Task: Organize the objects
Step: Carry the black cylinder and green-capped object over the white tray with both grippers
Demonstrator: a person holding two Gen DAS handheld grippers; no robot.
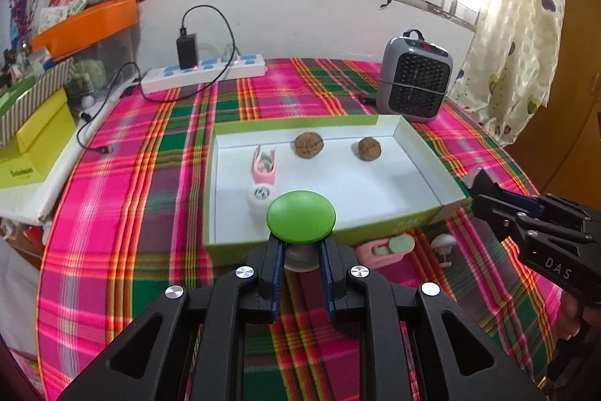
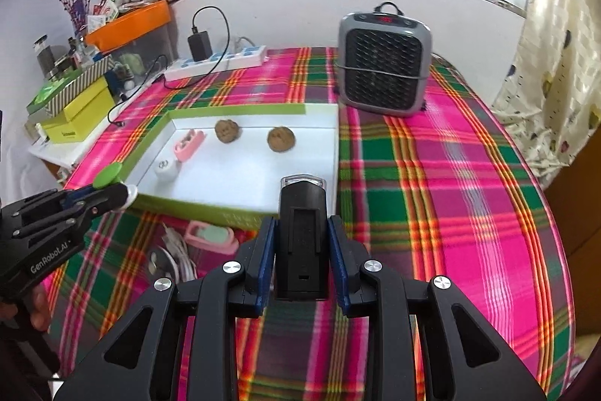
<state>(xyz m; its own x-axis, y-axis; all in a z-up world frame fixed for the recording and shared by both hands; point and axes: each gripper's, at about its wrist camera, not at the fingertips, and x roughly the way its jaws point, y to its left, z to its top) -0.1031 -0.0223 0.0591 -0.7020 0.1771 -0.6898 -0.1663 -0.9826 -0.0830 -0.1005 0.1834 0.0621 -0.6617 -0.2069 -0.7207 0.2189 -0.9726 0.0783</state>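
My left gripper (image 1: 299,252) is shut on a green-capped mushroom-shaped object (image 1: 300,217), held just over the near rim of the green-sided white box (image 1: 413,220). My right gripper (image 2: 302,243) is shut on a black device with a clear tip (image 2: 302,232), held near the box's front edge (image 2: 195,207). Inside the box lie two walnuts (image 1: 308,144) (image 1: 369,148), a pink holder (image 1: 265,165) and a small white round item (image 1: 261,197). In front of the box, a pink case (image 1: 383,248) and a small white mushroom-shaped object (image 1: 443,247) lie on the cloth.
A grey heater (image 1: 413,79) stands behind the box on the right. A white power strip (image 1: 203,72) with a black charger and cables lies at the back. Yellow and striped boxes (image 1: 33,138) and an orange bin (image 1: 86,25) crowd the left side. The plaid cloth (image 2: 450,194) covers the table.
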